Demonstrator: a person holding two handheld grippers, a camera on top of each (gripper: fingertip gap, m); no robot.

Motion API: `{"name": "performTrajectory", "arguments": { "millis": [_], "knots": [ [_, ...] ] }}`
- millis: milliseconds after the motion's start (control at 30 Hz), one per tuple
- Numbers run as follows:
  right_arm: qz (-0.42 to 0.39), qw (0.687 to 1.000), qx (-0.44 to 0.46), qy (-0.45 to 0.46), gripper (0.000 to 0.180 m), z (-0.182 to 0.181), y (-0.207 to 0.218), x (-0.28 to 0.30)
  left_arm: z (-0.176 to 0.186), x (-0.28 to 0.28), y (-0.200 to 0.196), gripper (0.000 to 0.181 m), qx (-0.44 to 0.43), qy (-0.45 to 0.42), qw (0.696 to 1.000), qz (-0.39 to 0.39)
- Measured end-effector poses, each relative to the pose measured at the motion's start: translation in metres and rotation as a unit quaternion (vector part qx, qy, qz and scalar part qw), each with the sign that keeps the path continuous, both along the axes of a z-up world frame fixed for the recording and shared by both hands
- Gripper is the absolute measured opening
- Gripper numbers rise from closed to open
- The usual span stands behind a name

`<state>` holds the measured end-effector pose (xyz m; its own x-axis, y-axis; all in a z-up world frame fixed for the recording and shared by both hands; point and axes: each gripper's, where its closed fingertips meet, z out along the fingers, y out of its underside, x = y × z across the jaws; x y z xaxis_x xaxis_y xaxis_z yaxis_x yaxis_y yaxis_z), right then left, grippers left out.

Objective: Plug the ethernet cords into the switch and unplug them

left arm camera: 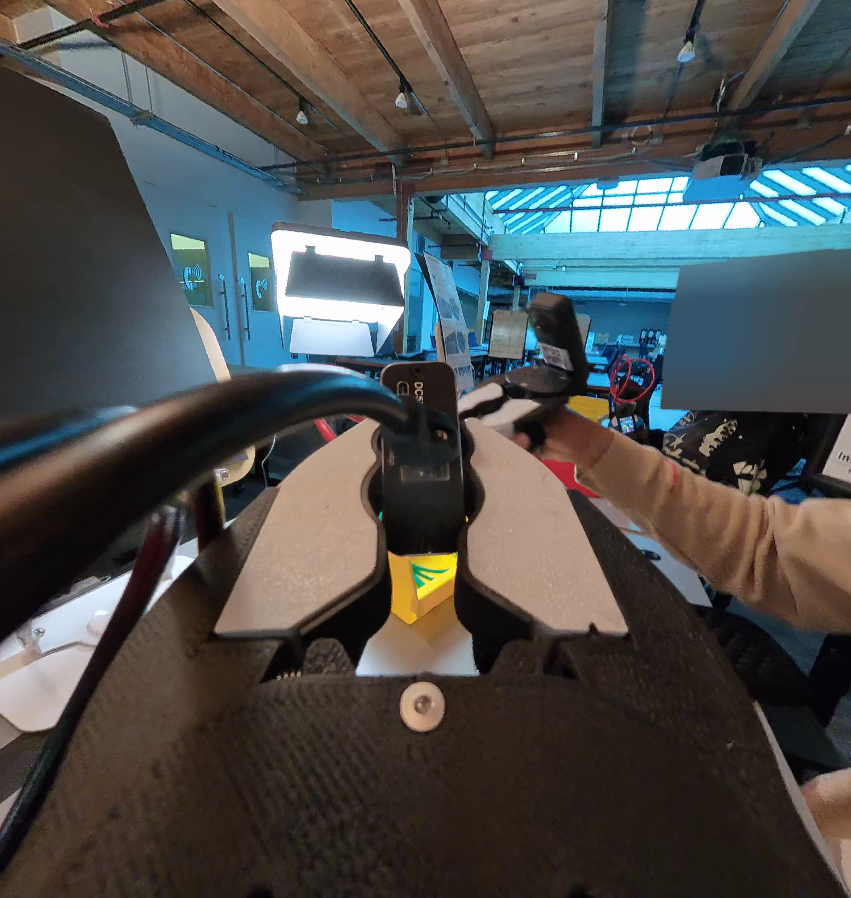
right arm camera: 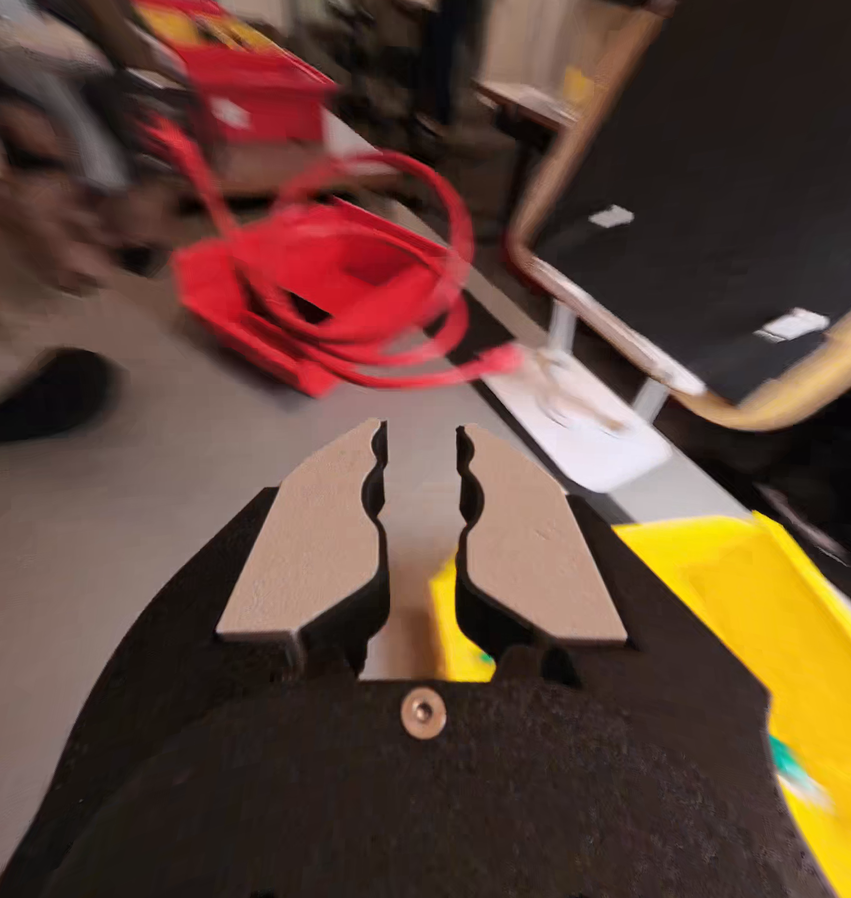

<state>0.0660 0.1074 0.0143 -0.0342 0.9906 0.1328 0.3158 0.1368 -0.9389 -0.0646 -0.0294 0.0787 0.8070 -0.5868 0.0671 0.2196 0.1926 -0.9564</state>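
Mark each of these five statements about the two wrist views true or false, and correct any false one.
1. The left tongs are shut on a black switch. True.
2. The right tongs grip the red cord. False: they are open and hold nothing; the red cord lies ahead of them, coiled on the table.
3. A black cable leaves the switch toward the left. True.
4. A blue bin sits beside the right tongs. False: the bin is yellow.
5. A red tray lies under the red cord coil. True.
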Motion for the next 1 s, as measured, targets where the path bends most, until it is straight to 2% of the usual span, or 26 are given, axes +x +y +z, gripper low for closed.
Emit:
{"name": "performTrajectory", "arguments": {
  "millis": [67, 133, 233, 367, 500, 633, 700, 833, 1000],
  "knots": [
    [0.126, 0.989, -0.066, 0.033, 0.021, 0.000, -0.074, -0.020, 0.002, -0.003, 0.000, 0.027, 0.009, -0.025, 1.000, 0.005],
    [0.206, 0.972, -0.108, 0.042, 0.022, -0.012, -0.132, -0.041, 0.005, -0.006, 0.000, 0.027, 0.018, -0.055, 0.998, 0.004],
    [0.221, 0.959, -0.146, 0.096, 0.029, -0.023, -0.176, -0.082, 0.010, -0.006, -0.003, 0.027, 0.031, -0.095, 0.995, -0.007],
    [0.186, 0.931, -0.237, 0.208, 0.032, 0.005, -0.175, -0.122, 0.015, -0.002, -0.009, 0.026, 0.039, -0.125, 0.991, -0.032],
    [0.166, 0.913, -0.252, 0.276, 0.036, 0.043, -0.158, -0.122, 0.019, 0.002, -0.014, 0.026, 0.047, -0.131, 0.989, -0.048],
    [0.157, 0.906, -0.258, 0.296, 0.034, 0.059, -0.143, -0.108, 0.012, 0.014, -0.010, 0.028, 0.029, -0.104, 0.991, -0.073],
    [0.158, 0.906, -0.252, 0.300, 0.027, 0.063, -0.138, -0.100, 0.006, 0.024, -0.008, 0.027, 0.019, -0.087, 0.992, -0.086],
    [0.184, 0.921, -0.212, 0.270, 0.022, 0.063, -0.138, -0.089, 0.000, 0.038, -0.008, 0.027, 0.003, -0.063, 0.992, -0.106],
    [0.212, 0.922, -0.191, 0.260, 0.019, 0.061, -0.142, -0.081, -0.005, 0.046, -0.010, 0.027, -0.018, -0.044, 0.991, -0.129]
  ]
}}
